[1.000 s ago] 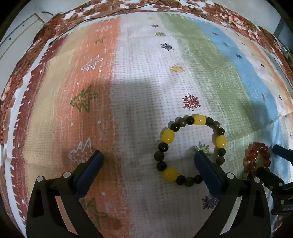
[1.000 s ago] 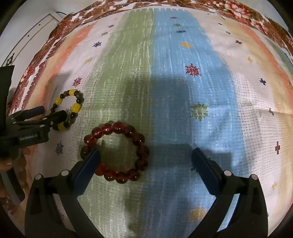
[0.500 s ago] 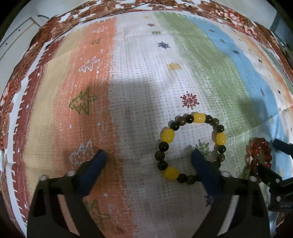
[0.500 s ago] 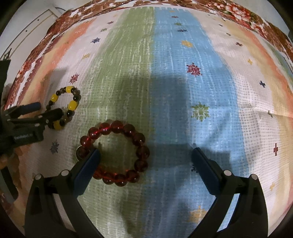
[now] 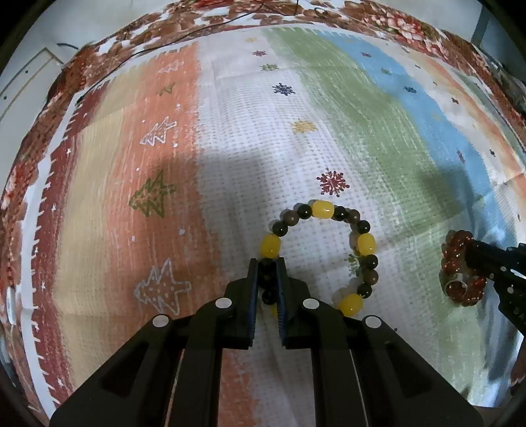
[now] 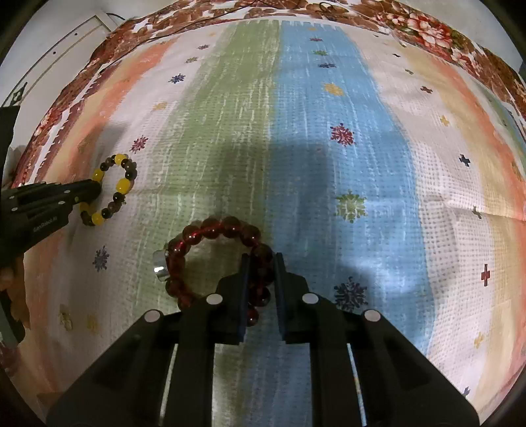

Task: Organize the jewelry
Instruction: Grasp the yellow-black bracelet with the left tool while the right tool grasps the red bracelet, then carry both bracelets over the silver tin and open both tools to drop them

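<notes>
A bracelet of yellow and dark brown beads (image 5: pixel 363 243) lies on the striped cloth; my left gripper (image 5: pixel 267 266) is shut on its left side, dark beads pinched between the blue pads. It also shows in the right wrist view (image 6: pixel 122 186). A red bead bracelet (image 6: pixel 210 230) with a small silver piece (image 6: pixel 159 262) lies on the green and blue stripes; my right gripper (image 6: pixel 260 259) is shut on its right side. In the left wrist view the red bracelet (image 5: pixel 457 249) sits at the right with the right gripper on it.
The striped cloth (image 6: pixel 328 131) with snowflake and tree motifs covers the whole surface, bordered by a red floral cover (image 5: pixel 394 23). A white wall panel (image 6: pixel 65 42) lies beyond the far left edge.
Both grippers were open around their bracelets. Now both have shut, the left on the yellow and brown bracelet, the right on the red one.
</notes>
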### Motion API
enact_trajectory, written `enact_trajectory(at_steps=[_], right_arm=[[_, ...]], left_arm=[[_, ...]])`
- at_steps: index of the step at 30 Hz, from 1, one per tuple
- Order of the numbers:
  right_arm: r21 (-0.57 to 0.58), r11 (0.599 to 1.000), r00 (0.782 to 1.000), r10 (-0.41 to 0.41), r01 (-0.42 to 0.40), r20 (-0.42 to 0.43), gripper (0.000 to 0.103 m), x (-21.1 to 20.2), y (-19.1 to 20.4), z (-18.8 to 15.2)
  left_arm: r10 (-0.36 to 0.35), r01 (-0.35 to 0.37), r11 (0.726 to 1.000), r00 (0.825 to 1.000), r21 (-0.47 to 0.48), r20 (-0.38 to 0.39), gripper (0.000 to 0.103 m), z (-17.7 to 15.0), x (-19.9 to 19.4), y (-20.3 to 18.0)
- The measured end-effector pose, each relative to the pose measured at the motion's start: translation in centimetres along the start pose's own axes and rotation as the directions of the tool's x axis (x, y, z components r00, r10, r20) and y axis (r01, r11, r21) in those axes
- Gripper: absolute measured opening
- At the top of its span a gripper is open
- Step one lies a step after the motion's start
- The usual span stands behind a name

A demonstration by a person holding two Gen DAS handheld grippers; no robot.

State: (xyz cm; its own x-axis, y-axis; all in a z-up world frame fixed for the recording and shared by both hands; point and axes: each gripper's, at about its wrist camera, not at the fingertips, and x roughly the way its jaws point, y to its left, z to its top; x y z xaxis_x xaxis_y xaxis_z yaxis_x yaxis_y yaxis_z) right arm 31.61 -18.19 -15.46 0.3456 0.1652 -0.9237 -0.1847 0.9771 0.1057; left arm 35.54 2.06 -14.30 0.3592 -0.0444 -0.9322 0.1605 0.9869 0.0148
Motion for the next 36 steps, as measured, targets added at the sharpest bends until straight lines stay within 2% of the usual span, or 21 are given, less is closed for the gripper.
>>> enact_trajectory(at_steps=[9,13,26,36], right_arm=[[-0.02,0.999,0.999,0.04,-0.039,0.019,0.015,-1.1,0.3,-0.4],[-0.053,0.998,0.998,0.03,-0.027,0.054,0.015,-2.5,1.1,-0.4],[-0.066,0.995,0.988,0.078,-0.07,0.136,0.015,-6.3,2.3,-0.9],[-0.116,0.992,0.981,0.067,-0.046,0.185,0.015,-9.3,3.5,-2.4]], left_arm=[[-0.013,0.013,1.0,1.0,-0.027,0.005,0.009,-0.3,-0.6,0.5],[-0.019,0.02,0.999,1.0,-0.045,0.021,0.009,-0.6,-1.4,0.7],[-0.036,0.041,0.998,0.994,-0.047,0.1,0.009,-1.6,-6.2,-0.4],[-0.054,0.063,0.997,0.986,-0.053,0.155,0.009,-2.5,-9.8,-0.9]])
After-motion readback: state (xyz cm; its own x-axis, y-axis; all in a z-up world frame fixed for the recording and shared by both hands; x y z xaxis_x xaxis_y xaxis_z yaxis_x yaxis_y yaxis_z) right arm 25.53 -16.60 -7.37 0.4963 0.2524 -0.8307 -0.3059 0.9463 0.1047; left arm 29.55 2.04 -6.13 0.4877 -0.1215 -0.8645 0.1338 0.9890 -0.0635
